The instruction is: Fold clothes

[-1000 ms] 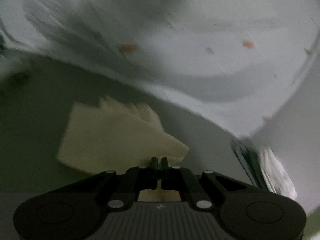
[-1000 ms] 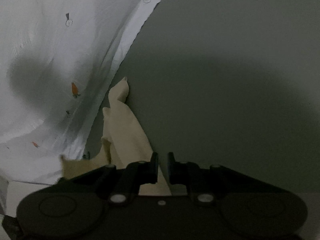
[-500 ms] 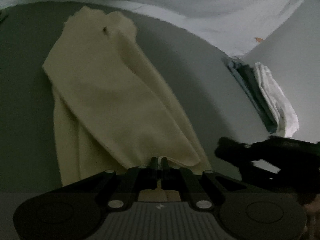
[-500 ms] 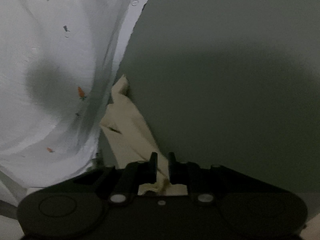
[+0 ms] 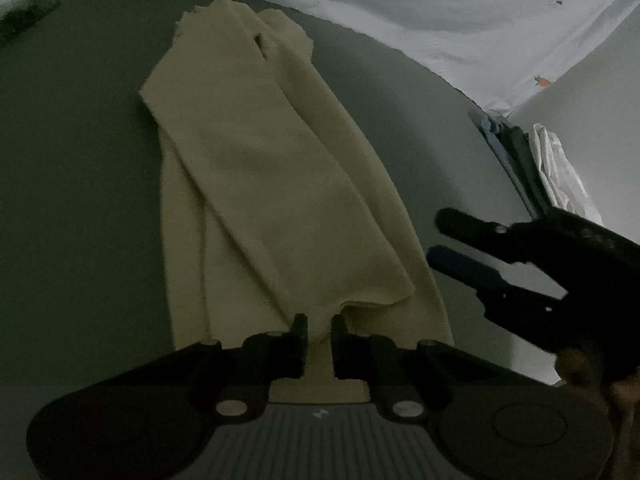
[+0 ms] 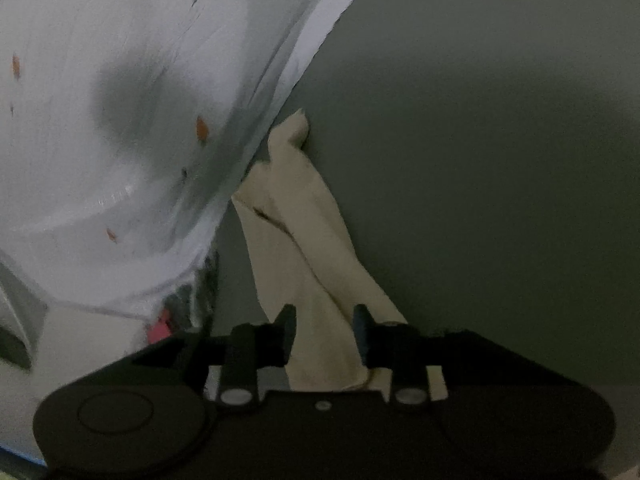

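A: What is the left tool (image 5: pixel 319 330) doing?

B: Its two fingers stand a narrow gap apart, with the near edge of a cream cloth (image 5: pixel 276 184) running between them. Whether they pinch the fabric, I cannot tell.

A: And the right tool (image 6: pixel 325 322)?

B: Its fingers are spread wide. The cloth (image 6: pixel 308 248) passes between them and under the tool's body, but neither finger presses on it. In the left view the right tool (image 5: pixel 438 234) shows side-on, fingers parted, just beside the cloth's right edge.

A: Where does the cloth lie?

B: Flat on a dark grey-green bench (image 5: pixel 76 168), folded lengthwise in loose layers, stretching away from the left tool. A small dark slit marks its far end.

A: What surrounds it?

B: Beyond the far end lies a white garment (image 5: pixel 440 16) printed with small orange shapes; its edge comes close to the cloth. In the right view the same white garment (image 6: pixel 132 120) fills the left side, with a dark shadow across it. At the bench's right edge in the left view sit a dark blue strip (image 5: pixel 508 160) and something white and crumpled (image 5: pixel 560 176), too unclear to name.
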{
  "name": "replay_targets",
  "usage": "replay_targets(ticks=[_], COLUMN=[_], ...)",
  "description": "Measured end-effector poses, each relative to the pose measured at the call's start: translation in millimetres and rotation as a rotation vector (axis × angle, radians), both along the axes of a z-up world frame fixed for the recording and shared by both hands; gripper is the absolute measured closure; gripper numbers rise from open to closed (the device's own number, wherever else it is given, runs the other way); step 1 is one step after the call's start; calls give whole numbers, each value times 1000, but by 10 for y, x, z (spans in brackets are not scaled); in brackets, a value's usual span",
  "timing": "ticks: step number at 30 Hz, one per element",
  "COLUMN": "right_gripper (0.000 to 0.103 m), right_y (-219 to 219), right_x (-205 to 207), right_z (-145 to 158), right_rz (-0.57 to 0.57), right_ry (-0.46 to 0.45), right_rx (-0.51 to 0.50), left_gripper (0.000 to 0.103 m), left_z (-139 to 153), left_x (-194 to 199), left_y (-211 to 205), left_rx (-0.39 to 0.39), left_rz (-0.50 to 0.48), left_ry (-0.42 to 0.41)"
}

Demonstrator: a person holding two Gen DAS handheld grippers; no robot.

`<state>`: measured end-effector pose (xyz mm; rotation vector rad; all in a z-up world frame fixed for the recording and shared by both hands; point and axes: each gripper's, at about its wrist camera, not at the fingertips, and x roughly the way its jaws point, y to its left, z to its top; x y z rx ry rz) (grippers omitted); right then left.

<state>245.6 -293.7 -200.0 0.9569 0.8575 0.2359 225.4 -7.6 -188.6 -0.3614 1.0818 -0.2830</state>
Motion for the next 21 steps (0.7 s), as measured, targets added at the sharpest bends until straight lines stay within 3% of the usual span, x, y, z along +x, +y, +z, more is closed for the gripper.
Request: replay_targets(ticks=[7, 8, 9, 10, 16, 21], right_gripper=[65, 76, 93, 99, 101, 101], right_y=[364, 394, 421, 426, 249, -4], right_x=[150, 162, 178, 193, 156, 22], right_z=[-1, -2, 0, 0, 66, 25], right_rz=[155, 179, 199, 212, 181, 93], right_ry=[-27, -37, -42, -40, -132, -111], right_rx=[-312, -329, -339, -328, -146, 52], left_gripper=[86, 86, 86, 86, 85, 85], left_z=[27, 25, 20, 16, -6, -23], left_x=[-98, -115, -122, -120, -125, -121], left_y=[248, 294, 330, 355, 457, 447], left_rx=[17, 19, 21, 24, 27, 27], left_rz=[100, 114, 128, 141, 180, 168], left_ry=[0, 4, 8, 11, 33, 47])
